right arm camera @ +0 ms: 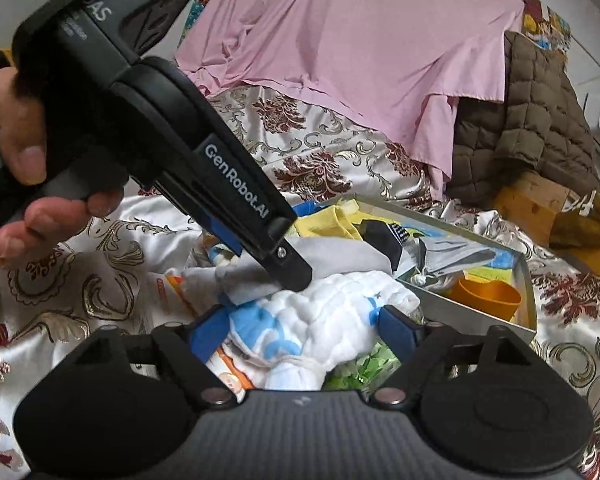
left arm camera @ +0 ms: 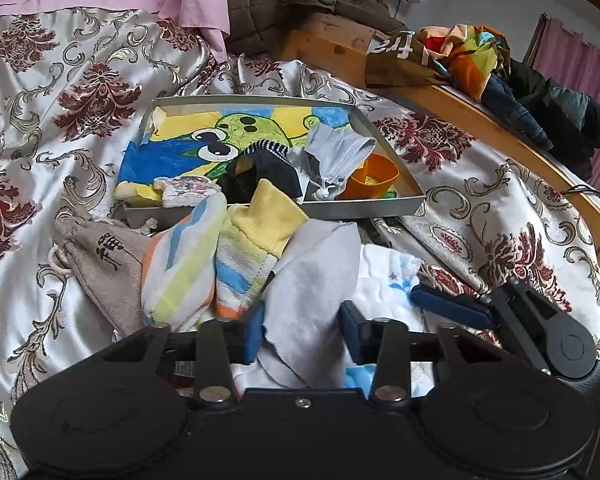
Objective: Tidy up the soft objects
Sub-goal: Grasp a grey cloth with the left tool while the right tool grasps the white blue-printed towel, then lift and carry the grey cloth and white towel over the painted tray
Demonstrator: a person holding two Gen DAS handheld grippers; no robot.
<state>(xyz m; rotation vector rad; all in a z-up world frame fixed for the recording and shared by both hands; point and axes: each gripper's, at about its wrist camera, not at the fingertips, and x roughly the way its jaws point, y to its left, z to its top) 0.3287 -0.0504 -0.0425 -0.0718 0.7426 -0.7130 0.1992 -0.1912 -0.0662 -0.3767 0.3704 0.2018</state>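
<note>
A heap of soft things lies on the patterned satin bedspread (left arm camera: 60, 200). My left gripper (left arm camera: 302, 334) has its blue pads against both sides of a raised fold of grey cloth (left arm camera: 312, 280). In the right wrist view its black tip presses down on that grey cloth (right arm camera: 260, 272). My right gripper (right arm camera: 300, 330) stands wide, with a white and blue muslin cloth (right arm camera: 332, 308) between its fingers, the pads clear of it. Two striped socks (left arm camera: 188, 264) and a beige drawstring pouch (left arm camera: 100, 264) lie left of the grey cloth.
A metal tray (left arm camera: 364, 205) just beyond the heap holds a cartoon cloth, dark and grey socks and an orange cup (left arm camera: 374, 176). A pink sheet (right arm camera: 360, 60) and a brown quilted jacket (right arm camera: 540, 120) lie behind. More clothes (left arm camera: 500, 72) hang on the wooden bed frame. A hand (right arm camera: 20, 160) holds the left gripper.
</note>
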